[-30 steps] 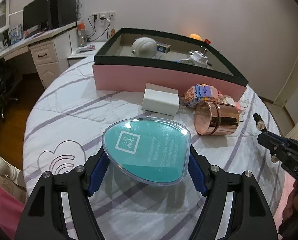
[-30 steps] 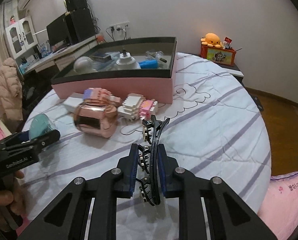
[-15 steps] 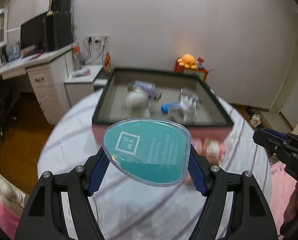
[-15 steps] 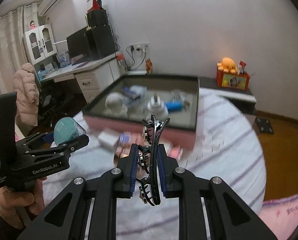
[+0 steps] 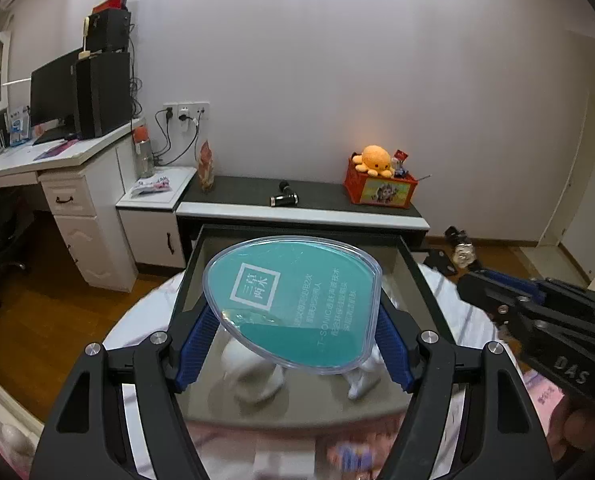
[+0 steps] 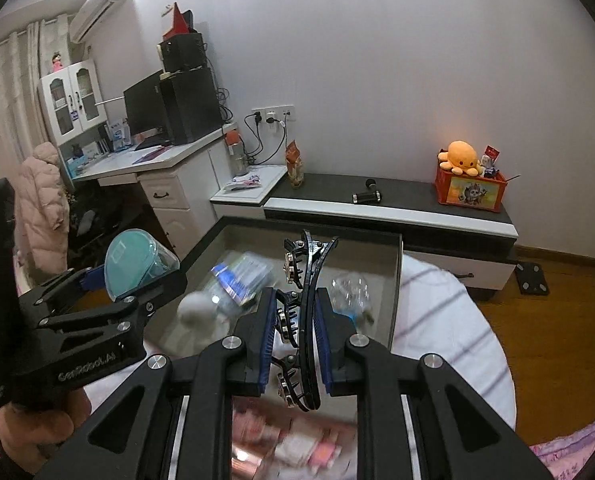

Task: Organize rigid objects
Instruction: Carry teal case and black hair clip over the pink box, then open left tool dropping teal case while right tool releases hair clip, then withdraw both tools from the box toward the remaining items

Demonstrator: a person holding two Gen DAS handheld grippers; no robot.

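My left gripper [image 5: 293, 320] is shut on a teal teardrop-shaped case with a clear rim [image 5: 291, 304], held up over the dark-rimmed storage box [image 5: 185, 280]. Seen from the right wrist view, the same case [image 6: 135, 258] sits in the left gripper [image 6: 137, 280] at the box's left edge. My right gripper [image 6: 295, 324] is shut on a black hair claw clip with metal studs [image 6: 305, 280], raised above the box [image 6: 395, 276]. Inside the box lie a white rounded object [image 6: 199, 308], a blue-labelled packet [image 6: 241, 276] and a clear bottle [image 6: 349, 290], all blurred.
The box stands on a round table with a striped white cloth [image 6: 449, 320]. Blurred pink and copper items [image 6: 289, 448] lie in front of the box. Behind it runs a low dark cabinet [image 5: 305, 204] with an orange toy crate [image 5: 381, 180]; a desk [image 5: 57, 160] stands left.
Both grippers have risen and moved forward from the table's near side to over the box, each keeping its hold. The loose items now lie below the fingers.
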